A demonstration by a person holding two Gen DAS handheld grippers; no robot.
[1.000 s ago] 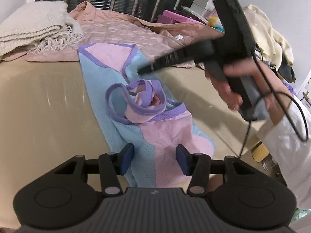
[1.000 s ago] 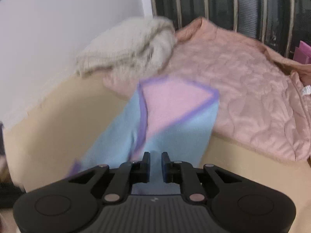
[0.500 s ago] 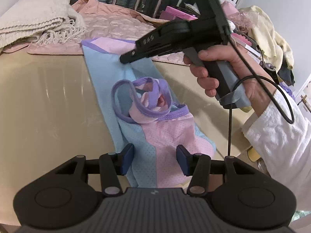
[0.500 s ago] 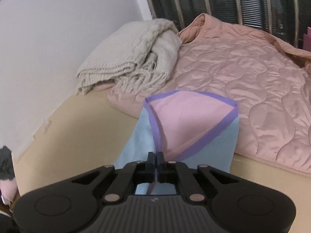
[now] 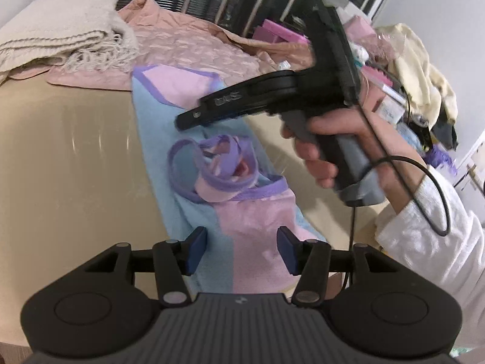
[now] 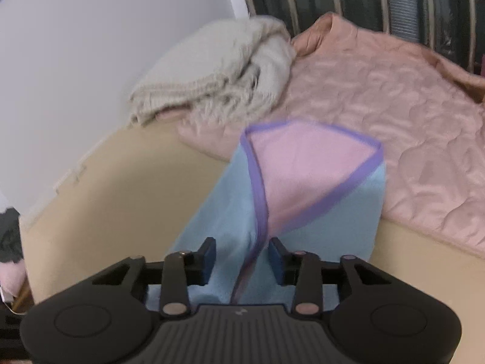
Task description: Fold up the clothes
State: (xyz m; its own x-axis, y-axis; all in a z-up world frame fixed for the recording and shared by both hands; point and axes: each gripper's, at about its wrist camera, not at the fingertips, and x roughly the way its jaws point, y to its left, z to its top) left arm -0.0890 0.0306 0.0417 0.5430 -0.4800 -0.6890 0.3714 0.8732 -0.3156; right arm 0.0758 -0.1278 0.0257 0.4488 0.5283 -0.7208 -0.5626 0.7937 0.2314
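A light blue and pink garment with purple trim [image 5: 169, 139] lies lengthwise on the tan table, its straps bunched in a loop [image 5: 218, 163] near the middle. My left gripper [image 5: 241, 250] is open, its fingers over the garment's near pink end. My right gripper [image 6: 241, 261] is open above the garment's far half [image 6: 303, 176], with the purple trim edge running between its fingers. In the left wrist view the right gripper [image 5: 185, 119] hovers over the garment, held by a hand.
A folded cream knitted blanket [image 5: 45, 39] and a pink quilted jacket [image 5: 188, 42] lie at the table's far side. Boxes and a heap of clothes [image 5: 418, 69] stand at the right. A white wall [image 6: 91, 45] is at the left.
My right gripper was shut half a second ago and has opened over the garment's purple trim. It has moved a little toward me. My left gripper stays open in place.
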